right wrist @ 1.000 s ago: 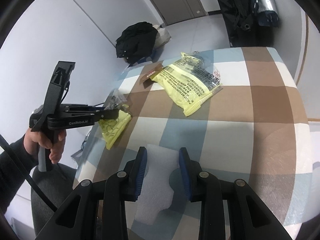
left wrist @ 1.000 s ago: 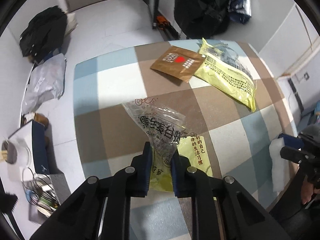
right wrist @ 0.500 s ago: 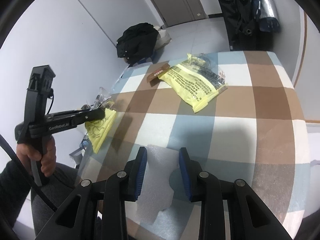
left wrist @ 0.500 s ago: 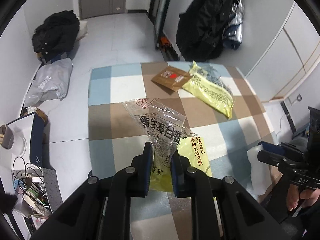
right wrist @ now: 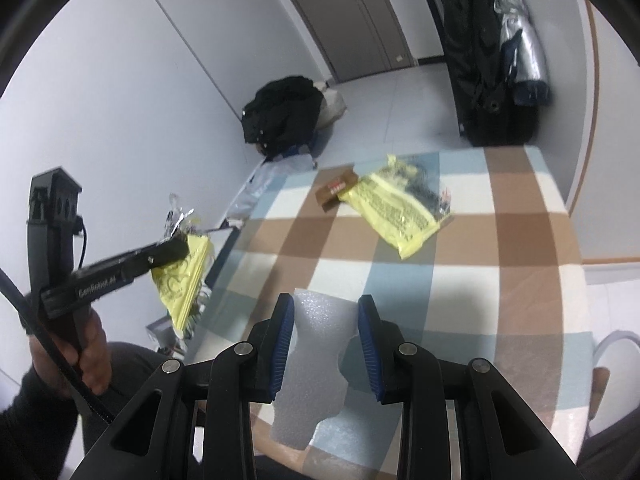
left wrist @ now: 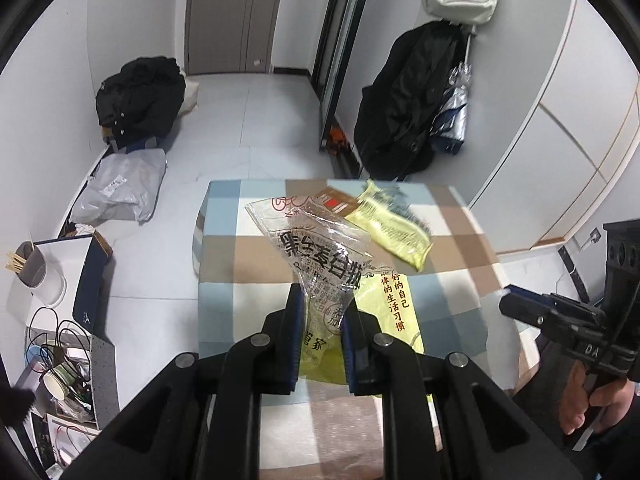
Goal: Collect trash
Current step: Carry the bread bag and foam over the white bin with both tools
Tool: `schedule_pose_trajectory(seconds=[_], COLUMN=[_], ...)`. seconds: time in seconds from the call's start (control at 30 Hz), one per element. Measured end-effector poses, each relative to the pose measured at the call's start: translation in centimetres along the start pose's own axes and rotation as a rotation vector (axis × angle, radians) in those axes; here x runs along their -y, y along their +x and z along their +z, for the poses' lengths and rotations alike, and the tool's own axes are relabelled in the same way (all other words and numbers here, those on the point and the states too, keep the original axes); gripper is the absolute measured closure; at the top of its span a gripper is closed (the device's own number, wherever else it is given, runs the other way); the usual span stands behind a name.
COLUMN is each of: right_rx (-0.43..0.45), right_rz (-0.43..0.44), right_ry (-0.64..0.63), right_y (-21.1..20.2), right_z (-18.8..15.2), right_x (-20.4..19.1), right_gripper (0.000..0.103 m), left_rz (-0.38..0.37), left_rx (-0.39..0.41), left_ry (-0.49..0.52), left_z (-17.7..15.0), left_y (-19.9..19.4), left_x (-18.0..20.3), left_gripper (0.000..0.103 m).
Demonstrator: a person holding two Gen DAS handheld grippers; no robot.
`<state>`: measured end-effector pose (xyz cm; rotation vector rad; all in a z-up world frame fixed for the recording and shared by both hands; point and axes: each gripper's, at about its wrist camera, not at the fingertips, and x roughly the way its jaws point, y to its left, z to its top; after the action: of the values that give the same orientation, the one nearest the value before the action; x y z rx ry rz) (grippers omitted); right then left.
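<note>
The checked desk in blue, brown and white fills the middle of the room, with bare floor past its far edge and along the left. At its far end a yellow bag printed with black text overlaps a small brown packet bearing a red label. A white foam sheet lies at the near edge between the spread, released right tongs, not pinched. The left tongs, marked "GenRobot.ai" on the arm, are clenched on a clear and yellow wrapper with bold Chinese characters, held in the air off the desk's left side.
</note>
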<state>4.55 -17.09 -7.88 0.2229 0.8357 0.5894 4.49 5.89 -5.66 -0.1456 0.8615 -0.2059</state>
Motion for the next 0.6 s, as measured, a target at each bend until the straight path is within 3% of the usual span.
schedule_pose_trajectory(seconds=[0.4,0.6], right_rx=[0.135,0.214], right_rz=[-0.038,-0.06], right_ry=[-0.015,0.009], right_y=[-6.6,-10.6], right_z=[2.3,3.4], right_x=[0.8,2.7], right_gripper=[0.072,0.072], left_rz=[0.007,-0.032], left_rx=[0.073,0.099], left_ry=[0.076,0.127], left_z=[0.5,1.7], left_y=[-1.9,-2.5], left_x=[4.8,8.6], left_gripper=[0.091,0.091])
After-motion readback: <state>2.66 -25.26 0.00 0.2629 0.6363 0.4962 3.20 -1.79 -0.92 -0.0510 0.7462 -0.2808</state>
